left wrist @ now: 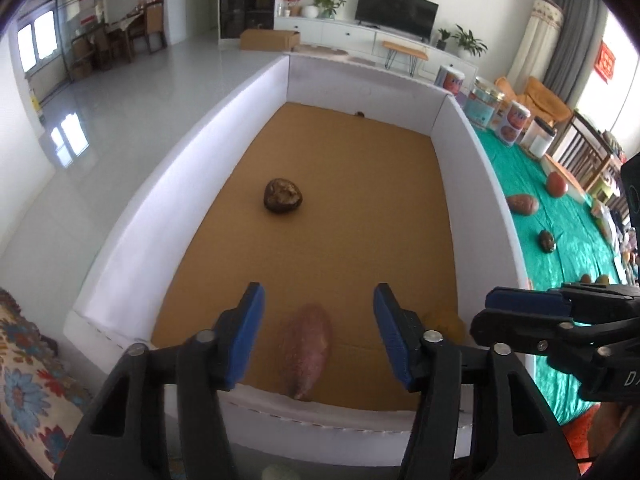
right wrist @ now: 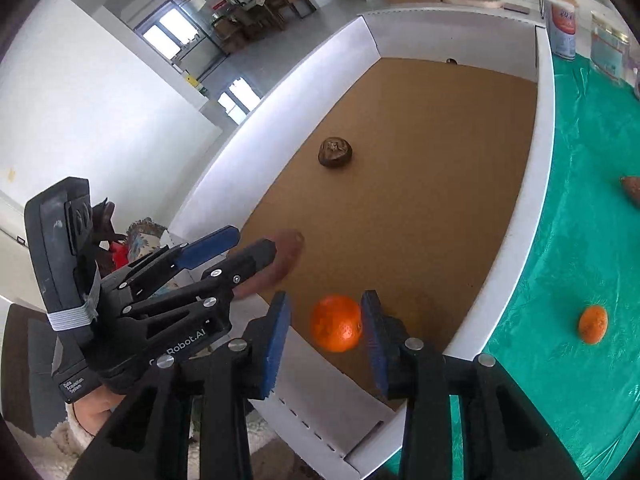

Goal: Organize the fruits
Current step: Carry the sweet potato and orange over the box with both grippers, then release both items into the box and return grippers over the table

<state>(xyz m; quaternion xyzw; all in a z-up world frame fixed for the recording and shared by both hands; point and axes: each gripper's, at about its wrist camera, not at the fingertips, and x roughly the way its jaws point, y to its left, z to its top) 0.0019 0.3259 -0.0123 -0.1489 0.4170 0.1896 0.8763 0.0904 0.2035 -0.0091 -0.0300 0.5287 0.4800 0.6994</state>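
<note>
A white-walled box (left wrist: 132, 240) with a brown cardboard floor fills both views. My left gripper (left wrist: 318, 320) is open above its near end. A blurred reddish sweet potato (left wrist: 306, 352) lies below, between the blue pads (left wrist: 248, 332) and clear of both. A dark brown round fruit (left wrist: 282, 195) rests mid-floor. In the right wrist view, my right gripper (right wrist: 325, 340) hovers over the box's near edge with a blurred orange (right wrist: 336, 322) between its fingers. The orange is close to the right pad, with a clear gap to the left pad (right wrist: 278, 340). The left gripper (right wrist: 236, 248) sits to the left.
A green cloth (right wrist: 580, 240) right of the box carries another orange (right wrist: 593, 324), a sweet potato (left wrist: 522, 204), a red fruit (left wrist: 557, 184) and a dark fruit (left wrist: 547, 240). Cans and jars (left wrist: 484, 104) stand at its far end. A patterned cushion (left wrist: 28, 392) lies left of the box.
</note>
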